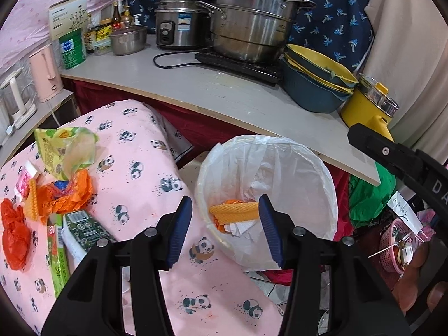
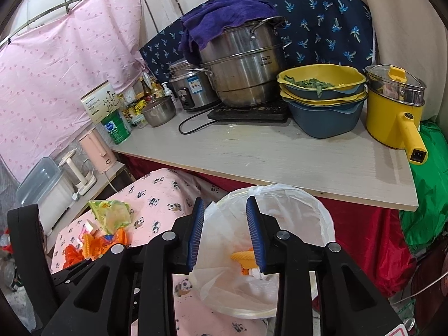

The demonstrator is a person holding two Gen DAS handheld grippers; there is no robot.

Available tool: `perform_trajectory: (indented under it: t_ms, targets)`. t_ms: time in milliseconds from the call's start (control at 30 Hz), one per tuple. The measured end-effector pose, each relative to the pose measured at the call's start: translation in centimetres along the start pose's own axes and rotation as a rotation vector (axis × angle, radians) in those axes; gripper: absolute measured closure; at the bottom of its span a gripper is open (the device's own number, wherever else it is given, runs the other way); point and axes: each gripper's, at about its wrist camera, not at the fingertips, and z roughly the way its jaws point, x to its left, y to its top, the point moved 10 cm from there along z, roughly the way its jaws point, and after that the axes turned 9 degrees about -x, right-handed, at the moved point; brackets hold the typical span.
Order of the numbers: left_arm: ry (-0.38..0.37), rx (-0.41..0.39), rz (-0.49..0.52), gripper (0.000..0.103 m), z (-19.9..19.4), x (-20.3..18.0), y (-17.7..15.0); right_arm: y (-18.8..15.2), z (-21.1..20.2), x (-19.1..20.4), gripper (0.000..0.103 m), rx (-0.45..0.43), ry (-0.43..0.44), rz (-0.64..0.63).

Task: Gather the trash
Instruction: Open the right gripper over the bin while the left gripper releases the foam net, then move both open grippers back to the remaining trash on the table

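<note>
Both claws, left gripper (image 1: 225,229) and right gripper (image 2: 225,235), are seen parted and unloaded above the lined bin (image 1: 322,173). Green cartons (image 1: 84,229) are shown only in the left view.

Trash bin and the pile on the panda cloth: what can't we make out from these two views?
- Bin bottom: left wrist, right finger covers part; right wrist, liner folds hide it.
- Trash pile: right wrist, left gripper body cuts it off.
- Green carton print: too small.

place: cramped home kitchen; evidence: steamer pot (image 2: 240,64); rice cooker (image 1: 179,21); condiment bottles (image 1: 116,16)
</note>
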Motion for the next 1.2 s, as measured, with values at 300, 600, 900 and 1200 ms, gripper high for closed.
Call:
perform_trajectory:
  t_ms: [300, 600, 900, 1200]
  targets:
    - [0.082, -0.008, -0.076, 0.051, -3.0, 5.8, -1.7, -1.9, -0.8, 4.9, 0.071, 0.027, 0.068, -0.045]
    - [0.178, -0.011, -0.124, 0.047, -6.7, 12.5, -4.6, -5.9, -1.2, 10.7, 0.071, 0.092, 0.142, -0.108]
    - [0.251, 0.006, -0.187, 0.041, -9.4, 17.9, -8.8, -11.7, -1.0, 15.1, 0.071, 0.194, 0.202, -0.166]
    - [0.251, 0.034, -0.151, 0.037, -9.5, 18.2, -12.3, -16.5, 0.4, 17.1, 0.071, 0.292, 0.228, -0.192]
